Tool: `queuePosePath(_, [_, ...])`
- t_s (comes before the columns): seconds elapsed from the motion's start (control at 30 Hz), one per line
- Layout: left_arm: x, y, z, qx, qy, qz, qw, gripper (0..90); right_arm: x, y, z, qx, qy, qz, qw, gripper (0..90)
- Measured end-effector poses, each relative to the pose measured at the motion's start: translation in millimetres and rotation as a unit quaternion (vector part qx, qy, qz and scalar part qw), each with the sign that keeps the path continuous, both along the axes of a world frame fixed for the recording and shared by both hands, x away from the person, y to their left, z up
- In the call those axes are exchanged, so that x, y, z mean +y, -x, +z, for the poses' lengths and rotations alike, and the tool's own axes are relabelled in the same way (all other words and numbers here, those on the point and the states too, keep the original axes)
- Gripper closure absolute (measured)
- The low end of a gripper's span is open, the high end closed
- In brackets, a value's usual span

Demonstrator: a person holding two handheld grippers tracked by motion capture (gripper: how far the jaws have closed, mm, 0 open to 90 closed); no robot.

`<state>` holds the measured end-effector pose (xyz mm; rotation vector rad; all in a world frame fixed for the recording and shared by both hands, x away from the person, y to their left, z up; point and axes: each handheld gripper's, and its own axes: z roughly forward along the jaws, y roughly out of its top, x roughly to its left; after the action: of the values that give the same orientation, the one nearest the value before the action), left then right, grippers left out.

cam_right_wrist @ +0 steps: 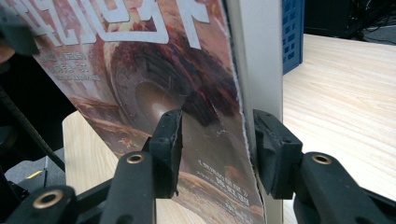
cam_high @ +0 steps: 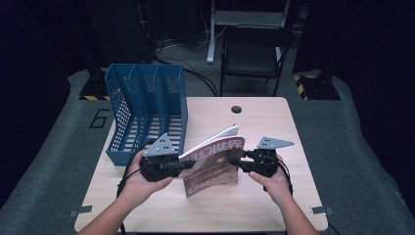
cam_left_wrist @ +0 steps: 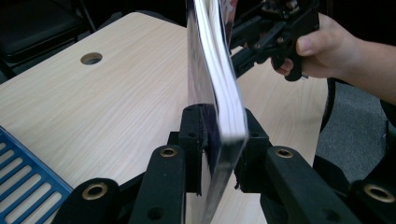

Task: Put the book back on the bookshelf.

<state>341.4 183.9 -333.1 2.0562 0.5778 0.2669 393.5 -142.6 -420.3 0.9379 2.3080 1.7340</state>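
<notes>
- High view: a magazine (cam_high: 215,166) stands on edge near the middle of the wooden surface (cam_high: 254,205), its cover facing the person and its top leaning away. The left hand (cam_high: 142,178) comes in from the bottom left, forearm angled inward, and holds the left claw (cam_high: 188,164) level against the magazine's left edge. The right hand (cam_high: 269,178) mirrors it from the bottom right, with the right claw (cam_high: 240,160) at the magazine's right edge. A blue file rack (cam_high: 147,110) with 3 slots stands just behind the left hand.
- Left gripper view: the left claw (cam_left_wrist: 219,140) pinches the magazine (cam_left_wrist: 217,79) by its page edge, both jaws pressed on it. The other hand (cam_left_wrist: 327,46) holds its claw at the far edge.
- Right gripper view: the right claw (cam_right_wrist: 217,140) stands spread around the magazine's (cam_right_wrist: 154,70) spine edge, with gaps between the pads and the paper. The blue file rack (cam_right_wrist: 292,32) shows behind.
</notes>
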Motion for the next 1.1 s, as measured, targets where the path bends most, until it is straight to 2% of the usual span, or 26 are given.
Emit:
queuePosePath(0.07, [-1.3, -1.1, 2.1, -0.003, -0.002, -0.002, 1.0, 75.0, 0.1, 0.2, -0.3, 0.0, -0.002, -0.001, 1.0, 55.8])
queuePosePath(0.17, [-7.0, -4.2, 6.9, 0.005, -0.003, 0.001, 1.0, 74.3, -0.1, 0.8, -0.8, 0.004, -0.001, 0.001, 1.0, 56.4])
queuePosePath(0.2, [-9.4, -5.3, 8.3, 0.014, 0.0, 0.001, 0.9999, 73.2, -0.2, 0.3, -1.2, 0.005, -0.002, 0.004, 1.0, 56.4])
queuePosePath(0.27, [-14.9, -7.4, 11.4, 0.015, -0.005, 0.005, 0.9999, 71.8, -0.1, 0.1, -1.9, 0.008, -0.003, 0.005, 0.9999, 56.7])
queuePosePath(0.3, [-19.7, -9.5, 14.6, 0.011, -0.016, 0.003, 0.9998, 71.4, 0.4, 0.4, -2.6, 0.009, -0.001, 0.005, 0.9999, 56.7])
queuePosePath(0.47, [-29.1, -11.9, 19.8, 0.009, -0.022, 0.006, 0.9997, 70.6, 0.9, 1.3, -2.6, 0.006, 0.001, 0.005, 1.0, 56.8])
queuePosePath(0.6, [-37.1, -14.3, 23.0, 0.018, -0.032, -0.006, 0.9993, 66.8, 0.9, 1.7, -2.9, 0.008, 0.0, 0.003, 1.0, 56.8])
queuePosePath(0.77, [-44.4, -16.9, 24.5, 0.02, -0.038, -0.003, 0.9991, 62.7, 1.2, 1.8, -3.3, 0.01, -0.002, 0.003, 0.9999, 56.9])
queuePosePath(0.8, [-46.1, -18.3, 25.5, 0.026, -0.036, -0.002, 0.999, 61.7, 1.1, 1.8, -3.3, 0.012, -0.001, 0.003, 0.9999, 57.0])
queuePosePath(0.97, [-49.7, -21.6, 26.0, 0.03, -0.043, 0.003, 0.9986, 61.9, 1.4, 1.7, -3.7, 0.013, -0.004, 0.003, 0.9999, 57.0])
queuePosePath(1.0, [-50.3, -22.5, 26.2, 0.026, -0.049, 0.005, 0.9984, 62.4, 1.4, 1.8, -3.7, 0.013, -0.004, 0.003, 0.9999, 57.0])
queuePosePath(1.1, [-51.7, -24.2, 26.3, 0.03, -0.052, 0.011, 0.9981, 70.0, 1.6, 1.8, -4.0, 0.012, -0.004, 0.003, 0.9999, 57.0])
